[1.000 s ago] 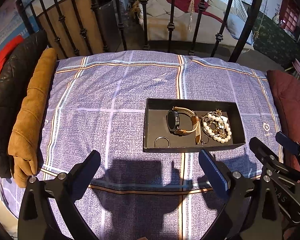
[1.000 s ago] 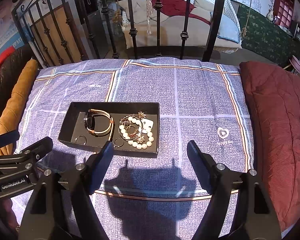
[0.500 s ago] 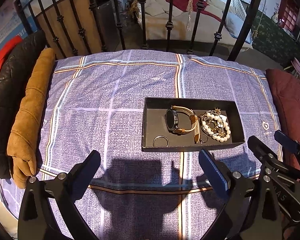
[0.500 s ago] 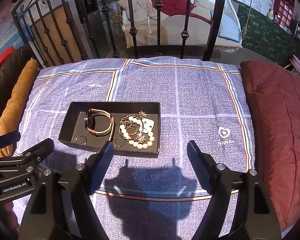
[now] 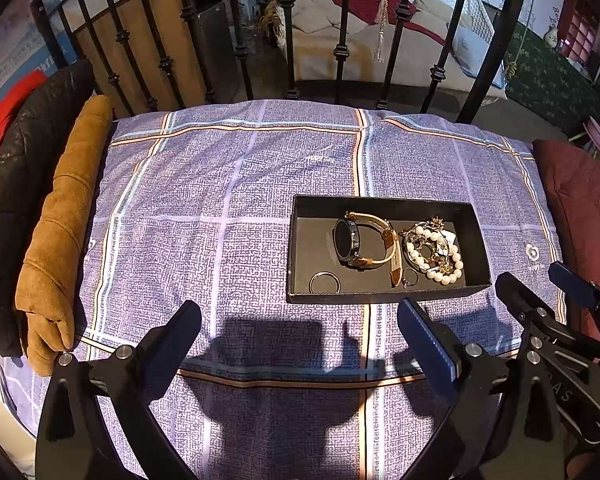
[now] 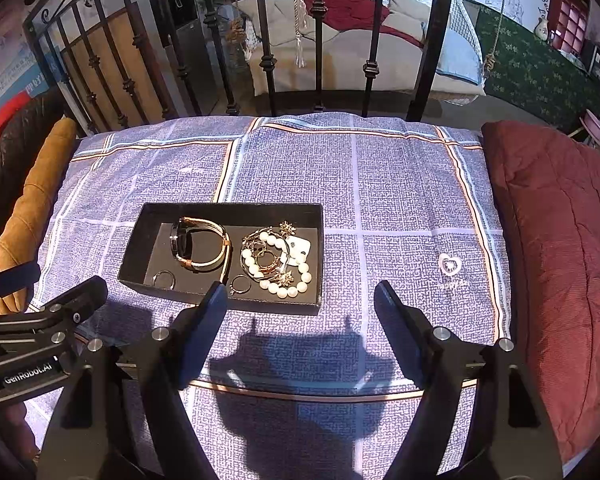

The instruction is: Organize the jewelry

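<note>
A black open box [image 5: 300, 240] [image 6: 140, 248] lies on the purple plaid cloth. In it are a watch with a tan strap [image 5: 360, 242] [image 6: 198, 246], a pearl bracelet tangled with gold pieces [image 5: 434, 252] [image 6: 278, 264], and two rings [image 5: 324, 282] [image 6: 164, 279] [image 6: 241, 284]. My left gripper [image 5: 300, 320] is open and empty, hovering near the box's front left. My right gripper [image 6: 300, 300] is open and empty, just in front of the box's right end. Each gripper shows at the edge of the other's view.
A dark red cushion [image 6: 560, 248] lies right of the cloth. A tan cushion [image 5: 60, 232] and a black quilted one [image 5: 16, 152] lie on the left. A black iron railing [image 5: 340, 40] stands behind the cloth. The cloth's [image 5: 220, 200] front edge is below the grippers.
Both grippers stay open; the views shift only very slightly. The jewelry in the box has not moved.
</note>
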The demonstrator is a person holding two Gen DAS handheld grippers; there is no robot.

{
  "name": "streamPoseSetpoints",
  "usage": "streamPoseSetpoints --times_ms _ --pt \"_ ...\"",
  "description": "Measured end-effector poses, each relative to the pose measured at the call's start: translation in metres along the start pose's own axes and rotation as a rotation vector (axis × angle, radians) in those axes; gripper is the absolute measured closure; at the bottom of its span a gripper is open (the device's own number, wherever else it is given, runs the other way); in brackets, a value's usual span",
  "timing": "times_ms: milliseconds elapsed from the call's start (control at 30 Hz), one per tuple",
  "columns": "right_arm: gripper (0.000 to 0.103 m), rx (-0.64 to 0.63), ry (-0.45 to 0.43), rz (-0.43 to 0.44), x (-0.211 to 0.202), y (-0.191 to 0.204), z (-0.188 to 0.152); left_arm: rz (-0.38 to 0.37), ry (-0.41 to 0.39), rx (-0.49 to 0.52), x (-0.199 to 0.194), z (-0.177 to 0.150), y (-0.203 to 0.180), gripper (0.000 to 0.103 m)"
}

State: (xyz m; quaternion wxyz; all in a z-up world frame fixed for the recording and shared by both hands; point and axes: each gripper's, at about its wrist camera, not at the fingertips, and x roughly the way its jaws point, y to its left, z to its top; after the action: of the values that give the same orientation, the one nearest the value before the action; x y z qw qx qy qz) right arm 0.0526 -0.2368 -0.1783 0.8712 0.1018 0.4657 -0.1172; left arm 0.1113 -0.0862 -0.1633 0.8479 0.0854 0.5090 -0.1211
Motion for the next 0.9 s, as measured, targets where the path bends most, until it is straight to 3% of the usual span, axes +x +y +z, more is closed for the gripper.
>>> streamPoseSetpoints --times_ms 900 --pt "0.028 -0.008 0.005 0.003 0.0032 0.0011 0.0022 0.001 -0.002 0.012 0.0015 0.0037 -0.0025 0.007"
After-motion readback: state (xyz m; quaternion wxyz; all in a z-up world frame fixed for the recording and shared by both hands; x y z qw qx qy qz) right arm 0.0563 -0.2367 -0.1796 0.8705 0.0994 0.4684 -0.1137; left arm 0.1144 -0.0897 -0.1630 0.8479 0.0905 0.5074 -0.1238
